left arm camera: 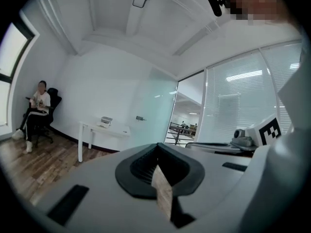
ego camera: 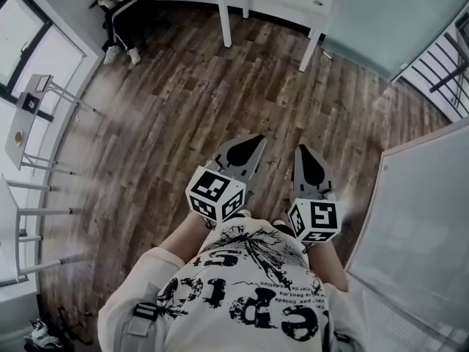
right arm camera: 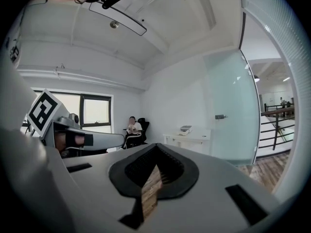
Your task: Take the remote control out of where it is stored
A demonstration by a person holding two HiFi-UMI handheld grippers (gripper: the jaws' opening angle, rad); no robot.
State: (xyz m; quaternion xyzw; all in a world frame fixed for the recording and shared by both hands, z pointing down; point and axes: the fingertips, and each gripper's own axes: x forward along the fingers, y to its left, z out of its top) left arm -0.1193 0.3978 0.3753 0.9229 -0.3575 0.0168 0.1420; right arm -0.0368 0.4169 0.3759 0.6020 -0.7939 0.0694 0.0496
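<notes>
No remote control shows in any view, nor the place where it is stored. In the head view my left gripper (ego camera: 246, 151) and right gripper (ego camera: 309, 160) are held side by side in front of the person's chest, over the wooden floor (ego camera: 183, 116), pointing forward. Both are shut with nothing between the jaws. In the left gripper view, the left gripper (left arm camera: 157, 153) shows only a thin slit between its dark pads. The right gripper (right arm camera: 155, 153) looks the same in its own view. Each gripper carries its marker cube (ego camera: 215, 193).
A white table (ego camera: 282, 0) stands at the far wall, also seen as a table (left arm camera: 104, 129) in the left gripper view. A person sits on a chair (ego camera: 124, 9) at the far left. White racks (ego camera: 33, 127) line the left side; a white surface (ego camera: 418, 218) lies at right.
</notes>
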